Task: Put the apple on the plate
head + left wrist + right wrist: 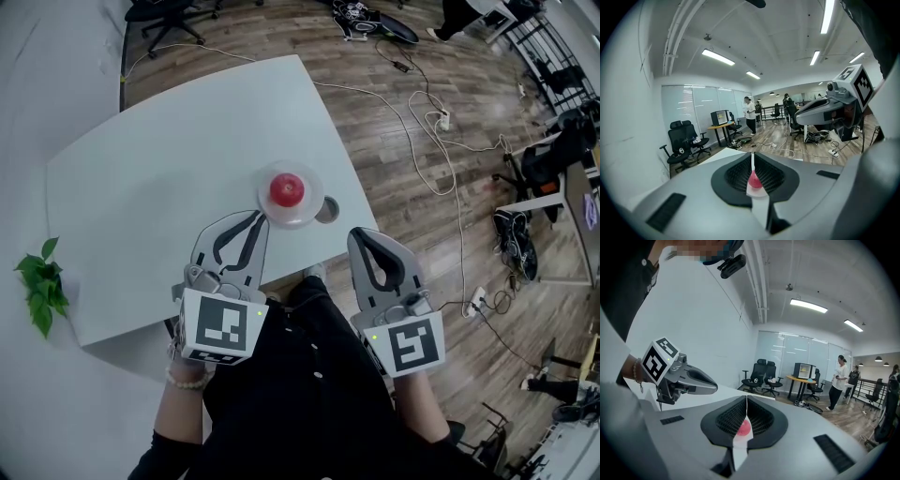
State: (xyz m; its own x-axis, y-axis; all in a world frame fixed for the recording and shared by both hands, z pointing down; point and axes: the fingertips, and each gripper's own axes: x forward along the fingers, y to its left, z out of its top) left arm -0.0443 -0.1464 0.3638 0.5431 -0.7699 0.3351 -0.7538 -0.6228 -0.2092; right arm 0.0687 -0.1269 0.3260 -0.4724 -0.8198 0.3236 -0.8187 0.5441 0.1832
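Observation:
A red apple (287,189) sits on a small white plate (306,214) near the front right edge of the white table (169,178). My left gripper (259,218) hovers just short of the plate, its jaws shut with nothing in them. My right gripper (360,234) is off the table's edge to the right of the plate, also shut and empty. In the left gripper view the apple (754,179) and plate (757,191) show through the slit between the closed jaws. The right gripper view shows the apple (744,427) the same way, with the left gripper (710,386) at the left.
A round grey grommet (327,209) lies in the table beside the plate. A green plant (41,285) stands at the table's left edge. Cables (422,122) and a power strip run across the wood floor. Office chairs (683,140) and people stand far off.

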